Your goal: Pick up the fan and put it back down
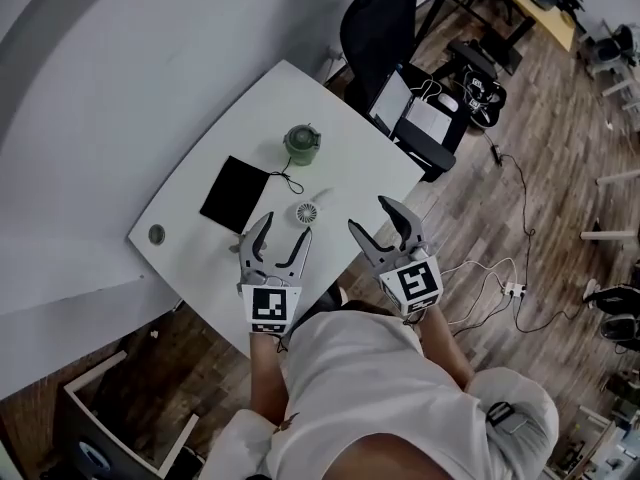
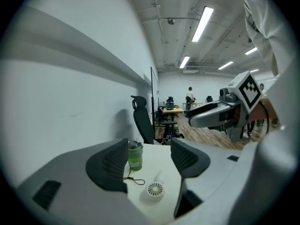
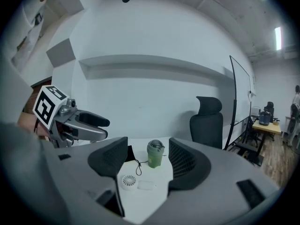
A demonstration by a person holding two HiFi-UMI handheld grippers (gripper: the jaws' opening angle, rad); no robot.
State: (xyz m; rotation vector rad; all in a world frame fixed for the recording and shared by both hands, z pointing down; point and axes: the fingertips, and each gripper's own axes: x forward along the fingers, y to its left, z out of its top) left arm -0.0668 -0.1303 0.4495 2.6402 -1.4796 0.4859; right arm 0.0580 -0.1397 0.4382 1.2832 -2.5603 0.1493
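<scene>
A small white round fan [image 1: 307, 212] lies on the white table [image 1: 340, 168], with its white handle pointing away to the right. Both grippers hover over the table's near edge, short of the fan. My left gripper [image 1: 283, 230] is just near-left of the fan, open and holding nothing. My right gripper [image 1: 372, 218] is to the fan's right, also open and holding nothing. In the left gripper view the fan [image 2: 155, 190] lies low between the jaws; in the right gripper view the fan [image 3: 128, 182] sits near the left jaw.
A green bottle [image 1: 301, 143] with a black cord stands beyond the fan. A black pad [image 1: 235, 193] lies to its left. A grommet [image 1: 156, 234] marks the table's left corner. A black office chair [image 1: 375, 28] and a low stand with devices [image 1: 425, 123] are past the far edge.
</scene>
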